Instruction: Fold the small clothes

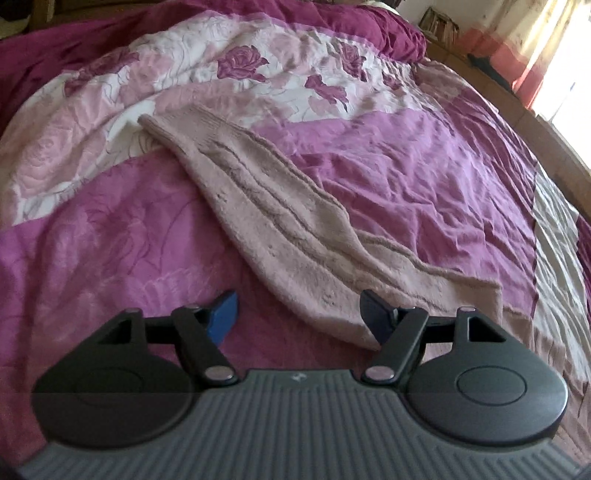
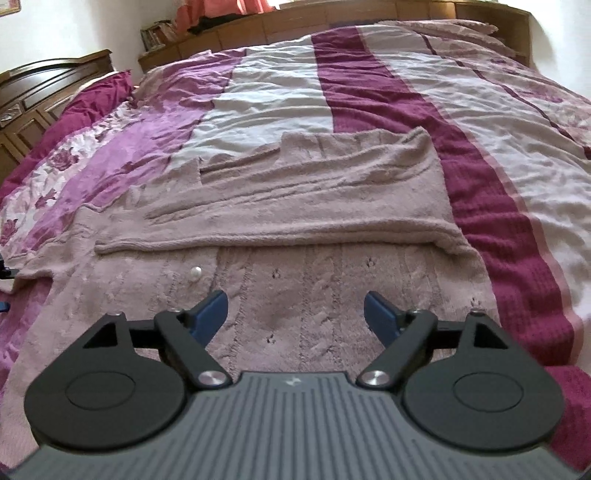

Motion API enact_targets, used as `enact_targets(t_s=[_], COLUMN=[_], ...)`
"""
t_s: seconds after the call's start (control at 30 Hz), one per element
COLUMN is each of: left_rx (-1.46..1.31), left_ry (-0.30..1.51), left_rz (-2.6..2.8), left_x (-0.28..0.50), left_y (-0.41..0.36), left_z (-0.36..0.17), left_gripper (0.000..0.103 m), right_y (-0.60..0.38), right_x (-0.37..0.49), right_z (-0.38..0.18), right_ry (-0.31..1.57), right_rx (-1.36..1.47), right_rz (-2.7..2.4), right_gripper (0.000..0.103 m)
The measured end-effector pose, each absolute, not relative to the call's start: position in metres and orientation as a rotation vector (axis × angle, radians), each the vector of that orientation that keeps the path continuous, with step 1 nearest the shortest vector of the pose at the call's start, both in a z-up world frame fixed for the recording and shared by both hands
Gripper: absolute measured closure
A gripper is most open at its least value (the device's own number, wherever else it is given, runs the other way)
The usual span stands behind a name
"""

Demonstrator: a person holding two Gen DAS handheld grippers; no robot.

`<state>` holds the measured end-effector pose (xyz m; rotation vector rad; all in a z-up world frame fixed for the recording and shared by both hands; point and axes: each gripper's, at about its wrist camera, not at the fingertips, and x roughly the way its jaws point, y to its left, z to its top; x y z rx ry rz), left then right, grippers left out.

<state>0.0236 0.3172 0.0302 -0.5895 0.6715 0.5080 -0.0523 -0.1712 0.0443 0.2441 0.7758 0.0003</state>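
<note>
A dusty-pink knitted cardigan (image 2: 295, 229) lies flat on the bed. One sleeve (image 2: 266, 236) is folded across its body. A white button (image 2: 195, 273) shows on the front. In the left wrist view the other sleeve (image 1: 280, 221) stretches out over the bedspread, cuff at the far end. My left gripper (image 1: 298, 314) is open and empty, low over the sleeve's near edge. My right gripper (image 2: 294, 314) is open and empty, just above the cardigan's cable-knit front.
The bed carries a purple, pink and white floral bedspread (image 1: 406, 177). A wooden headboard (image 2: 369, 18) runs along the far side. Dark wooden furniture (image 2: 33, 96) stands at the left. A curtained window (image 1: 546, 55) is at the right.
</note>
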Motion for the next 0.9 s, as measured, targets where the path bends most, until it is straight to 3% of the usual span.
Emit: enact_targets(t_s=[0.63,0.73,0.8,0.87,0.9], left_rx=[-0.385,-0.379,-0.347,-0.325,-0.333], left_ry=[0.632,0.626,0.630,0.635,0.634], left_rz=[0.504,0.498,0.485,0.463,0.444], left_x=[0.074,0.074,0.074,0.073,0.072], left_y=[0.316,0.316,0.313,0.310,0.311], left_z=[0.016,0.016,0.017,0.018,0.019], left_gripper=[0.029,0.041,0.058,0.084,0.087], right_y=[-0.186,-0.186,-0.186,-0.187,-0.188], right_x=[-0.050,-0.051,-0.052,-0.052,-0.052], right_z=[0.027,0.028,0.029,0.029,0.029], right_ry=[0.781,0.777,0.772,0.767,0.764], right_rx=[0.322,0.330,0.339,0.358,0.366], right_rz=[-0.057,-0.053,-0.049,-0.041,-0.039], right_gripper=[0.012,0.012,0.012,0.012,0.012])
